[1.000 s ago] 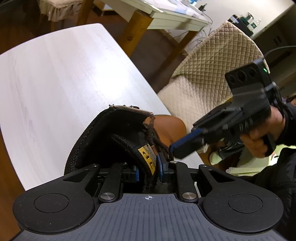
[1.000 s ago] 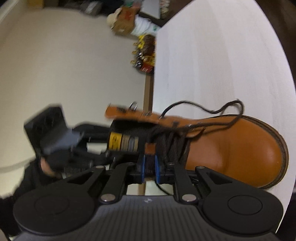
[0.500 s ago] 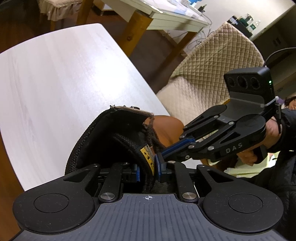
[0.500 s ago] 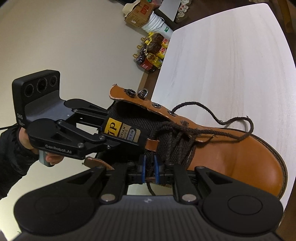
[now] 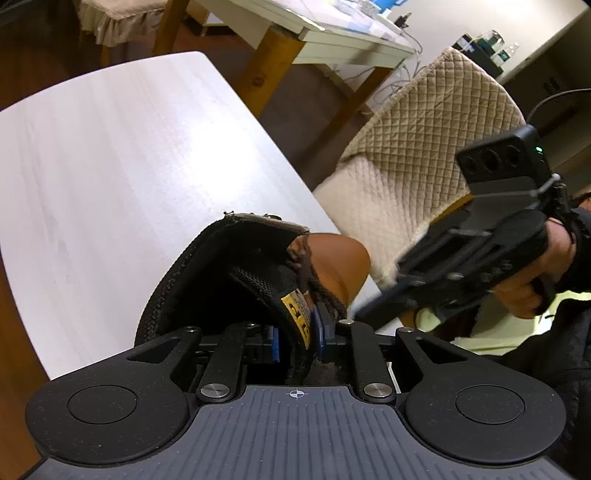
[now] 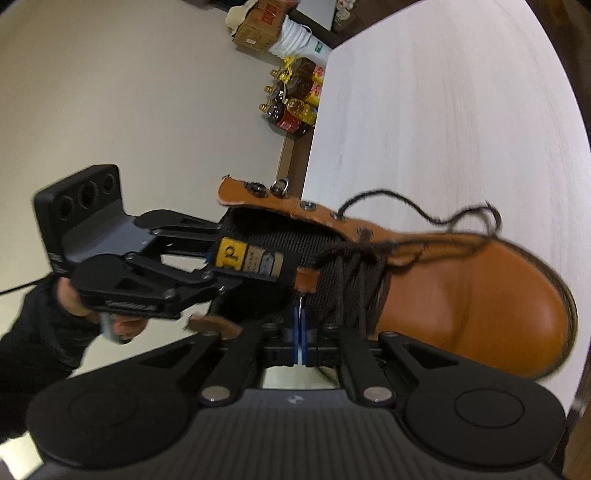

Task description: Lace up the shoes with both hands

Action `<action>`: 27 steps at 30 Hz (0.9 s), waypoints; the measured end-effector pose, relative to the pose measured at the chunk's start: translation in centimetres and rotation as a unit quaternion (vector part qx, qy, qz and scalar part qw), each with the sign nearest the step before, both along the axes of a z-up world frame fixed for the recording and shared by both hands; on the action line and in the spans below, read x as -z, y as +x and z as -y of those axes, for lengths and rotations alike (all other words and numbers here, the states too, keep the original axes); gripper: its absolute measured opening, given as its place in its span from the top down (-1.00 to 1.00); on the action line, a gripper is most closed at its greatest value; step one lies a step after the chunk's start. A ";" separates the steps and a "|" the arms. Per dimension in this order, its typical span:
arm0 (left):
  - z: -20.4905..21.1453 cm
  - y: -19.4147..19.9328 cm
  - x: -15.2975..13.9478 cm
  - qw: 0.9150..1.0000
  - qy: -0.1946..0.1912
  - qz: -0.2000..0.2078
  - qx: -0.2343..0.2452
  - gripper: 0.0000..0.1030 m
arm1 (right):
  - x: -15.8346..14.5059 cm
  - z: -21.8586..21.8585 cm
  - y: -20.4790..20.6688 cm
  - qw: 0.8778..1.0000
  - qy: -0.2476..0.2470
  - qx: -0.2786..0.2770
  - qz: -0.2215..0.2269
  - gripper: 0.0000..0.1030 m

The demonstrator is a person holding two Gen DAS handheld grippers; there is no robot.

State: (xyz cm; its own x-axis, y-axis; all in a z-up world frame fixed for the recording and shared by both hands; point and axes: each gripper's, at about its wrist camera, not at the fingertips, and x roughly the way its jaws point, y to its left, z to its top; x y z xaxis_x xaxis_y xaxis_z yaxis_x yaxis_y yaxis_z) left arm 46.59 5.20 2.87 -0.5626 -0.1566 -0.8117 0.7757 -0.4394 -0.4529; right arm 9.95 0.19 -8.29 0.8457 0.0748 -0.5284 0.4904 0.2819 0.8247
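A tan leather boot (image 6: 461,295) lies on its side on the white table (image 6: 443,110); its toe (image 5: 340,258) shows past the black lining. My left gripper (image 5: 297,334) has its blue pads on both sides of the boot's tongue (image 5: 295,314) at the yellow label. Its jaws are opening slightly with the tongue still pressed between them. The right wrist view shows the left gripper (image 6: 221,258) holding that tongue (image 6: 258,258). My right gripper (image 6: 300,332) is shut just below the crossed brown laces, and a lace strand runs into its pads. A loose lace end (image 6: 424,214) curls over the table.
A quilted beige chair (image 5: 424,147) stands beyond the table's right edge, with a wooden-legged table (image 5: 332,48) behind it. Oil bottles (image 6: 295,107) and a cardboard box (image 6: 258,26) stand on the floor by the wall. A hand (image 5: 524,295) grips the right tool.
The right gripper's pads have come together below the laces. In the left wrist view it has drawn back a little from the tongue. The left gripper has kept still on the tongue.
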 end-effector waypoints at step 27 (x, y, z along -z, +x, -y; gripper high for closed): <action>-0.2 0.2 0.3 1.000 -0.007 -0.004 -0.004 0.64 | 0.7 1.1 2.3 1.000 0.001 -0.008 -0.016 0.72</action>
State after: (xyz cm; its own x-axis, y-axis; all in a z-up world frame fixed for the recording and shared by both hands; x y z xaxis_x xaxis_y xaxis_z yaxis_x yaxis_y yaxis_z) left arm 46.76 5.43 2.61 -0.5678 -0.1734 -0.8047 0.7758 -0.4396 -0.4527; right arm 12.22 -0.90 -9.00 0.8271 0.0894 -0.5550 0.5116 0.2892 0.8091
